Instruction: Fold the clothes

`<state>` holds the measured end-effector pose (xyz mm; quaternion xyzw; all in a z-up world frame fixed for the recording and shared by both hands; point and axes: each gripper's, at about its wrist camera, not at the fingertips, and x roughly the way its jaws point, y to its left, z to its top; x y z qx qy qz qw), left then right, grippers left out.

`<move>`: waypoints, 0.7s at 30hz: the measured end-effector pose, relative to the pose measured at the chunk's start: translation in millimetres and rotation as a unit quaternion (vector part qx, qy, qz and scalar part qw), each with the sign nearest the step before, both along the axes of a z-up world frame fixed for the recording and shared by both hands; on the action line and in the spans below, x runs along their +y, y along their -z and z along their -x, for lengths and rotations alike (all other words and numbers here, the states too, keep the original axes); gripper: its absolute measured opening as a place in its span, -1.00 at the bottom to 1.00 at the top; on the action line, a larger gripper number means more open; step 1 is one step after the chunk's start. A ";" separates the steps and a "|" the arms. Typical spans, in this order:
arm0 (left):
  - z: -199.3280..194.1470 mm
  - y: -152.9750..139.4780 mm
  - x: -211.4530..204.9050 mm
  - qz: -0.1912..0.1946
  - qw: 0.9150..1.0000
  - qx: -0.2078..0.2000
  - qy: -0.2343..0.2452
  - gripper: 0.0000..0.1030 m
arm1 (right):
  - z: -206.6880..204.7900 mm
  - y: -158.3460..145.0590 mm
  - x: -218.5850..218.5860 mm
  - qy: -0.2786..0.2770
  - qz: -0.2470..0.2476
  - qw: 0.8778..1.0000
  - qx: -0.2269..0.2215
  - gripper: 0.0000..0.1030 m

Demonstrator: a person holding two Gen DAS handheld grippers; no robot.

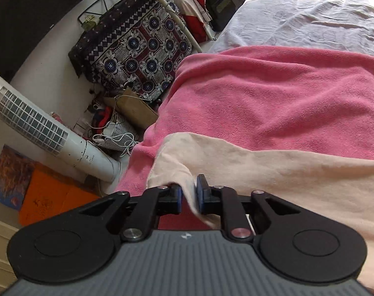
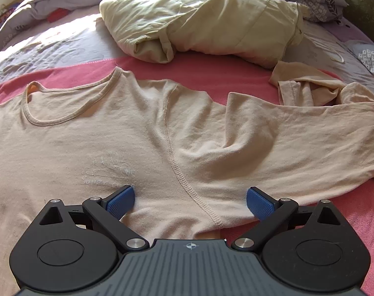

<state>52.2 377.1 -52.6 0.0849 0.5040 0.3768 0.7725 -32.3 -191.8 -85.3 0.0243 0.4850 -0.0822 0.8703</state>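
Peach cotton fills the near ground of both views: a long-sleeved shirt [image 2: 93,133] lies spread front-up on a pink towel [image 1: 273,93] that covers the near part of the bed [image 1: 298,24]. The left hand-held gripper [image 1: 189,193] has its blue pads nearly together on a raised fold at the shirt's edge, the cloth pinched between them, close to where the towel drops over the bedside. The right hand-held gripper [image 2: 190,201] stands wide open, its jaws apart on either side of the stitched armhole seam [image 2: 179,170], holding nothing; the pad tips rest on or just above the fabric, which of the two I cannot tell.

Beyond the right gripper the sleeve [image 2: 298,133] runs out to the right, bunched and creased near the shoulder. Just past it, touching the sleeve's far edge, sits a small crumpled peach garment [image 2: 308,88]. Farther on, a heap of pale yellow clothing [image 2: 206,22] rests across the towel's far border and the lilac sheet.

Off the bed on the left side, a white tower fan [image 1: 39,125] leans near, then a tangle of cables [image 1: 113,138], then a patterned cloth [image 1: 140,49] draped over furniture.
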 end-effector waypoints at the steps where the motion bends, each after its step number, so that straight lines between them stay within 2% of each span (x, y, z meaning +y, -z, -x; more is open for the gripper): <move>1: 3.5 -3.3 6.1 0.000 1.000 -0.004 -0.020 -0.22 | -0.5 -1.3 0.4 -0.005 0.003 1.000 0.001 0.92; 3: 5.6 -14.8 29.8 0.010 0.996 -0.021 -0.091 -0.12 | -1.2 -6.6 0.2 -0.021 0.004 1.000 -0.004 0.87; 5: 8.1 -26.7 52.5 0.019 0.986 -0.038 -0.159 -0.07 | -1.5 -15.1 -1.4 -0.046 0.003 0.999 -0.019 0.87; 7: 13.2 -41.0 67.4 0.018 0.977 -0.054 -0.207 -0.09 | -5.5 -25.3 -5.2 -0.074 0.008 0.997 -0.038 0.87; 8: 14.2 -47.3 68.5 0.022 0.976 -0.061 -0.210 -0.11 | -8.0 -30.5 -7.3 -0.088 0.011 0.995 -0.048 0.87; 9: 10.2 -50.9 49.6 0.037 0.986 -0.065 -0.147 -0.11 | -14.3 -33.4 -10.6 -0.100 0.017 0.993 -0.053 0.87; 10: 6.2 -54.6 30.6 0.051 0.993 -0.069 -0.084 -0.09 | -23.2 -34.8 -14.6 -0.111 0.025 0.992 -0.057 0.87; 11: 2.2 -58.2 11.7 0.066 0.995 -0.072 -0.021 0.02 | -32.0 -36.2 -18.6 -0.122 0.033 0.990 -0.060 0.87; 12: -1.7 -61.9 -7.2 0.080 0.993 -0.075 0.043 0.20 | -40.9 -37.6 -22.7 -0.133 0.041 0.988 -0.064 0.87; 13: -5.7 -65.6 -26.1 0.094 0.987 -0.077 0.106 0.31 | -49.7 -39.0 -26.7 -0.144 0.048 0.986 -0.067 0.87; 14: -9.7 -69.2 -45.0 0.107 0.977 -0.080 0.169 0.48 | -58.6 -40.4 -30.8 -0.155 0.056 0.984 -0.071 0.87; 15: -14.1 -71.4 -64.7 0.127 0.962 -0.079 0.229 0.48 | -68.3 -39.6 -34.0 -0.165 0.062 0.982 -0.069 0.87; 18: -30.5 -60.7 -134.2 0.214 0.903 -0.044 0.370 0.48 | -93.0 -30.5 -43.0 -0.193 0.054 0.978 -0.047 0.74; 19: -35.7 -53.4 -155.3 0.222 0.888 -0.028 0.403 0.48 | -96.7 -26.8 -45.7 -0.199 0.046 0.978 -0.040 0.72; 21: -45.3 -34.0 -197.5 0.212 0.865 0.010 0.455 0.49 | -99.1 -19.3 -50.3 -0.205 0.029 0.978 -0.026 0.69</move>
